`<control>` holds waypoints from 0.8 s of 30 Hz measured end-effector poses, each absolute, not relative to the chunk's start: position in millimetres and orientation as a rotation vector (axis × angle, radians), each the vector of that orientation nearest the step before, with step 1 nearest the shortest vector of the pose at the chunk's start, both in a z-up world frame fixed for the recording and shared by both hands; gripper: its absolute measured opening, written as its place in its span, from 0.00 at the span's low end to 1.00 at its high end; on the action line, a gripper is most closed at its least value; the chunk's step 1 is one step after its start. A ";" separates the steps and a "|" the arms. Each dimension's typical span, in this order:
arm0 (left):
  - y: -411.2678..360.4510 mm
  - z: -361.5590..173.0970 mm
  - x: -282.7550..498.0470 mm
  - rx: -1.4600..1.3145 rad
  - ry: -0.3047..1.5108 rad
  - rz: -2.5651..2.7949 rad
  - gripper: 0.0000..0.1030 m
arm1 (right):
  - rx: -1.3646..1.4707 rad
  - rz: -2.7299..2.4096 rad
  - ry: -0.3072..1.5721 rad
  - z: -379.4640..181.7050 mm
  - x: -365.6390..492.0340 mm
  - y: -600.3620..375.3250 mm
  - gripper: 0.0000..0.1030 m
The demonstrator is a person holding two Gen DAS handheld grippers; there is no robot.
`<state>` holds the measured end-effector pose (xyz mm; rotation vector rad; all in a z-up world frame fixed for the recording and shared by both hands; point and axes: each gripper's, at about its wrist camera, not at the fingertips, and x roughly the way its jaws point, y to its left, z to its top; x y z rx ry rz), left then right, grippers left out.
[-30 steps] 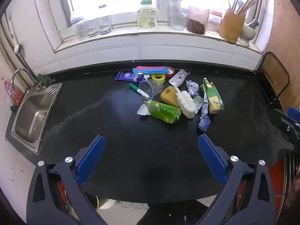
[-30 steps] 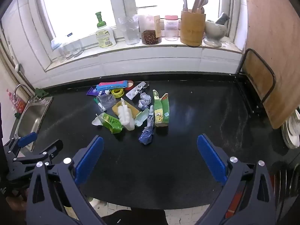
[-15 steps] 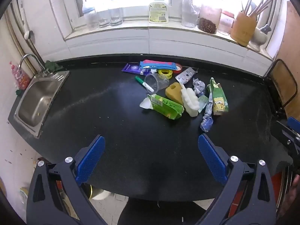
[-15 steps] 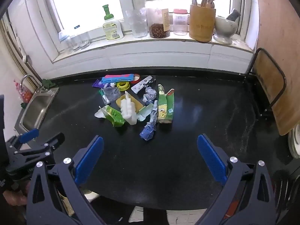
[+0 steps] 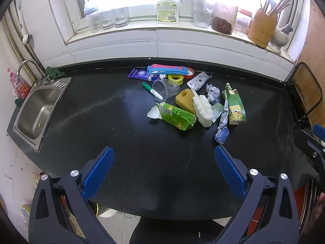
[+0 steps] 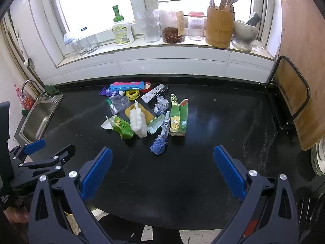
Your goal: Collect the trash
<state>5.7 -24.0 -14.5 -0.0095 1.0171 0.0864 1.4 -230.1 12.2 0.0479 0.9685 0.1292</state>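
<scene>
A pile of trash lies in the middle of the black counter [image 5: 121, 138]: a green carton [image 5: 176, 118], a SpongeBob carton [image 5: 233, 105], a white foam piece [image 5: 202, 109], a yellow sponge [image 5: 184, 99], a clear cup [image 5: 162, 90], a blister pack [image 5: 198, 80], crumpled blue wrappers [image 5: 222, 124] and a blue tube [image 5: 166, 69]. The pile also shows in the right wrist view, with the green carton [image 6: 121, 127] and the SpongeBob carton [image 6: 177, 118]. My left gripper [image 5: 163, 168] is open and empty, above the counter's near edge. My right gripper [image 6: 162, 166] is open and empty, held likewise.
A steel sink [image 5: 38, 107] is set in the counter's left end. The windowsill holds a soap bottle [image 5: 167, 10], jars, glasses and a bamboo utensil holder [image 6: 220, 28]. A framed wooden board [image 6: 292, 93] stands at the right. Plates [image 6: 319, 158] sit lower right.
Both grippers have pulled back and risen from the counter, so the trash pile looks smaller and farther. Both stayed open. Nothing in the pile moved.
</scene>
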 end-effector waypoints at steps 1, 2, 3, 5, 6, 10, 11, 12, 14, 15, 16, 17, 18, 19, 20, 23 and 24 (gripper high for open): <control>-24.0 -14.1 6.0 -0.009 1.014 0.087 0.94 | 0.050 0.129 0.971 11.9 2.3 -230.4 0.94; -24.2 -13.6 6.6 -0.009 1.014 0.087 0.94 | 0.050 0.128 0.972 12.1 3.2 -230.6 0.94; -24.5 -13.7 6.5 -0.010 1.013 0.087 0.94 | 0.048 0.128 0.971 12.4 3.8 -230.4 0.94; -24.3 -13.5 7.5 -0.009 1.015 0.089 0.94 | 0.046 0.131 0.971 12.5 4.5 -230.9 0.94; -23.9 -13.5 7.8 -0.009 1.015 0.091 0.94 | 0.049 0.132 0.972 12.5 4.1 -230.9 0.94; -21.4 -12.5 8.4 -0.012 1.014 0.097 0.94 | 0.042 0.137 0.974 12.9 8.0 -228.9 0.94; -20.8 -12.3 9.0 -0.012 1.014 0.098 0.94 | 0.040 0.139 0.974 13.2 9.0 -228.6 0.94; -20.3 -11.9 9.5 -0.013 1.013 0.099 0.94 | 0.039 0.139 0.972 12.7 8.9 -227.9 0.94; -19.7 -12.1 10.4 -0.011 1.012 0.103 0.94 | 0.037 0.140 0.971 12.4 10.1 -227.5 0.94; -19.6 -12.4 10.5 -0.012 1.012 0.103 0.94 | 0.038 0.140 0.970 12.5 10.2 -227.6 0.94; -19.6 -12.6 10.8 -0.011 1.013 0.104 0.94 | 0.038 0.138 0.970 12.3 10.4 -227.2 0.94; -19.3 -12.7 11.1 -0.009 1.014 0.105 0.94 | 0.038 0.138 0.973 12.2 11.3 -227.1 0.94; -18.8 -13.0 11.7 -0.008 1.015 0.106 0.94 | 0.038 0.138 0.972 12.3 10.0 -227.2 0.94; -18.6 -13.2 12.8 -0.008 1.017 0.108 0.94 | 0.038 0.137 0.971 12.4 10.3 -227.5 0.94; -18.3 -13.5 13.6 -0.009 1.017 0.108 0.94 | 0.037 0.137 0.971 12.2 9.9 -227.5 0.94; -18.2 -14.4 15.0 -0.009 1.020 0.108 0.94 | 0.035 0.136 0.972 12.3 12.9 -227.1 0.94; -18.2 -14.8 15.7 -0.009 1.021 0.109 0.94 | 0.036 0.136 0.974 11.6 14.8 -227.0 0.94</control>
